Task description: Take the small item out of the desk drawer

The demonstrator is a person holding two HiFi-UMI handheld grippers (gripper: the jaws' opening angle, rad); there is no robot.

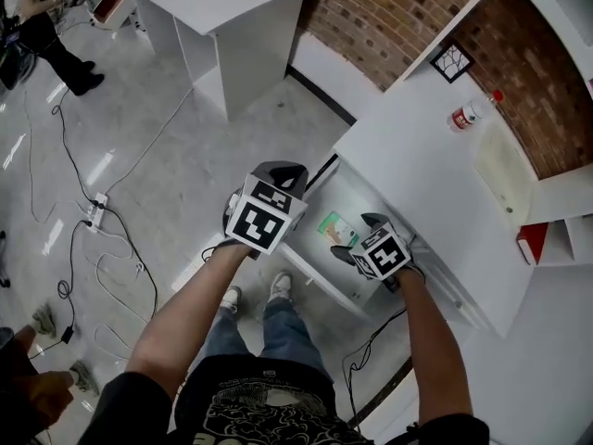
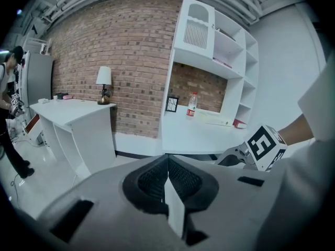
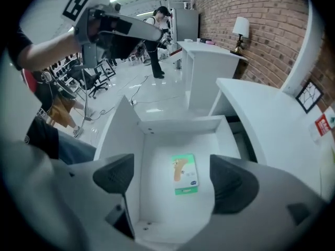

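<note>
I have the right gripper (image 1: 358, 239) poised over the open drawer (image 3: 121, 145), its fingers (image 3: 114, 174) spread wide with nothing clamped. In the right gripper view the small green packet (image 3: 184, 174) lies flat on the drawer floor, framed between the two pads but below them and untouched. To do this pick well, I judge I should come straight down with the packet centred. The fingers already straddle its narrower sides, so no twist of the wrist looks needed. The packet seems thin and flat, so I would rest the fingertips on the floor just beside its long edges and let the closing pinch lift it. Failing that, I would nudge it against a wall for purchase. The drawer walls stand near, so I would watch that neither finger knocks them on the way in. The left gripper (image 1: 281, 179) hangs just left of the drawer, fingers pressed together and empty, clear of the work. The drawer, pulled out from under the white bench (image 1: 417, 156), holds only that packet as far as I can see.
</note>
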